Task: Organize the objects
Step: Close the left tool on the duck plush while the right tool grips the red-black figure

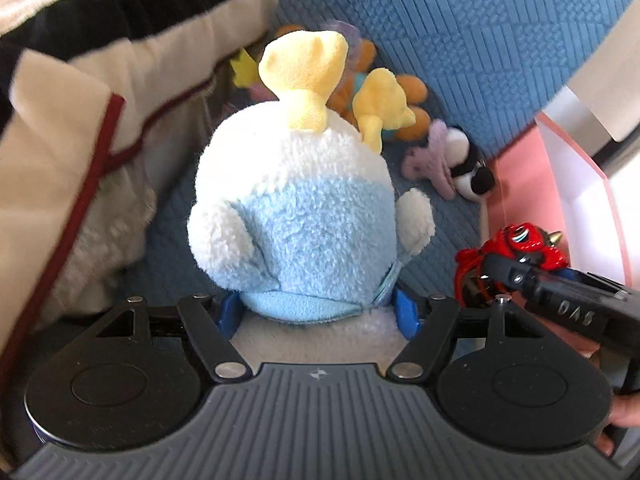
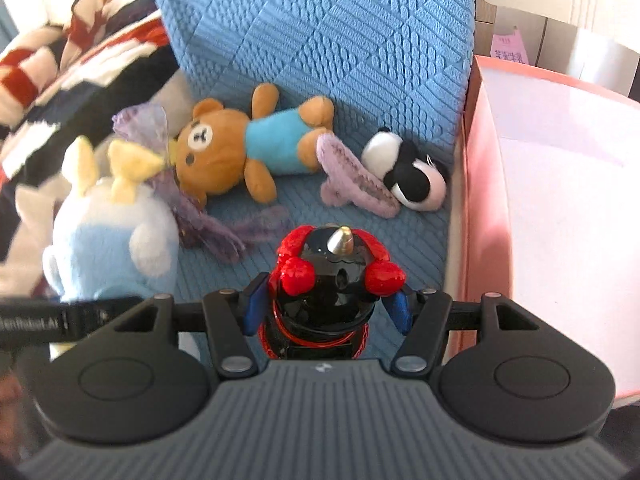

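plush (image 1: 292, 200), white and pale blue with yellow horns, sits clamped low on its body in the left gripper (image 1: 318, 314), lifted over the blue cushion (image 1: 460, 40). the blue pads dent soft fleece, so the hold looks shallow; the toy could probably sag or slide out if the hand tips or swings. red and black toy (image 2: 334, 276) is pinched at its sides by the right gripper (image 2: 326, 312), just beside the pink box (image 2: 480, 184). its shell looks hard and glossy, so i judge it may twist or slip between the pads, and its silver spike could catch the box wall. the two grippers are close together, and a bump between them might knock either toy loose.

bear (image 2: 244, 140), purple plush (image 2: 356, 184) and black and white plush (image 2: 412, 172) lie on the cushion beyond. much of the box's inside and its floor are cut off, so what it holds is unclear. the plush's face is turned away, its base is hidden, and the striped blanket (image 1: 80, 60) is blurred.
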The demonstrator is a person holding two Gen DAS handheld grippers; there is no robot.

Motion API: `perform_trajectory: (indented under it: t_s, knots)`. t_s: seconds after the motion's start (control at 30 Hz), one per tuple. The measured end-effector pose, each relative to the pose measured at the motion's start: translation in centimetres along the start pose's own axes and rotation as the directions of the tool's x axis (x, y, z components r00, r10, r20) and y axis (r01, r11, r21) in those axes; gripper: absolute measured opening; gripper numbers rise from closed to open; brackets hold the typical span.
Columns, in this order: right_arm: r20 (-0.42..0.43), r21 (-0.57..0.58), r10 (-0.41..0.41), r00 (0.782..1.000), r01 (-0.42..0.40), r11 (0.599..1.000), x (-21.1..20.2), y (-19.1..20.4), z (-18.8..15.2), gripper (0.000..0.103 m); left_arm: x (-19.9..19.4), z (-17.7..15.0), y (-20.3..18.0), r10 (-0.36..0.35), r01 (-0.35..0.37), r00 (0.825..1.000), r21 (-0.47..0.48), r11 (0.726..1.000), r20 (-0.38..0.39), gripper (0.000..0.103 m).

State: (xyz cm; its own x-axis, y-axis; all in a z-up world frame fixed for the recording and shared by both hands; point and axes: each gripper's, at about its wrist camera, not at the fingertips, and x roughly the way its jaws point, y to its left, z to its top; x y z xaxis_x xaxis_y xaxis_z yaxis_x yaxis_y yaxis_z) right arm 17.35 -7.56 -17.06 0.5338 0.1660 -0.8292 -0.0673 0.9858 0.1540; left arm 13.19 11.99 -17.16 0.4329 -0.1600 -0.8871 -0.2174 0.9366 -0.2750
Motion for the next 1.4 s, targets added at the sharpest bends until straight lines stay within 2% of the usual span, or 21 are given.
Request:
perform_trajectory:
  t_s: [0.17,0.4,0.47,0.67,0.77,0.87,1.1,1.4]
  knots:
    - [-0.053,-0.071,-0.022,0.998,0.018,0.997,1.1,0.5,-2.1,0.063,1.9,-1.2,0.7,-0.056,0.056,0.997,-0.015,0.998,-0.056,0.077]
    - [-0.082,-0.108,-0.028,0.996,0.018,0.994,2.4,1.5,-4.4,0.063,3.7,-1.8,2.0,-0.037,0.035,0.994,-0.026,0.999,-0.107,0.082]
    - [-0.096,-0.112,-0.035,0.995,0.024,0.993,2.8,1.5,-4.8,0.063,3.7,-1.7,2.2,-0.052,0.048,0.993,-0.034,0.998,-0.11,0.084]
    - [-0.124,-0.058,0.004,0.992,-0.011,0.998,3.4,0.5,-5.5,0.064,2.8,-1.6,2.2,-0.062,0.058,0.992,-0.036,0.998,-0.109,0.089]
    - [-0.122,-0.054,0.007,0.992,-0.014,0.998,3.4,0.4,-5.7,0.069,2.1,-2.0,2.5,-0.082,0.078,0.99,-0.038,0.996,-0.117,0.09]
    - [-0.119,-0.032,0.015,0.993,-0.019,0.999,3.5,0.0,-5.6,0.07,1.7,-2.6,3.1,-0.075,0.071,0.992,-0.043,0.997,-0.103,0.094]
    - [-0.128,0.008,0.027,0.991,-0.027,1.0,3.9,-0.3,-5.9,0.07,3.4,-3.6,5.0,-0.181,0.158,0.977,-0.185,0.97,-0.116,0.1]
    - [-0.096,0.042,0.059,0.994,-0.055,0.998,3.8,-0.6,-6.1,0.07,5.0,-3.9,3.9,-0.203,0.18,0.972,-0.182,0.967,-0.117,0.103]
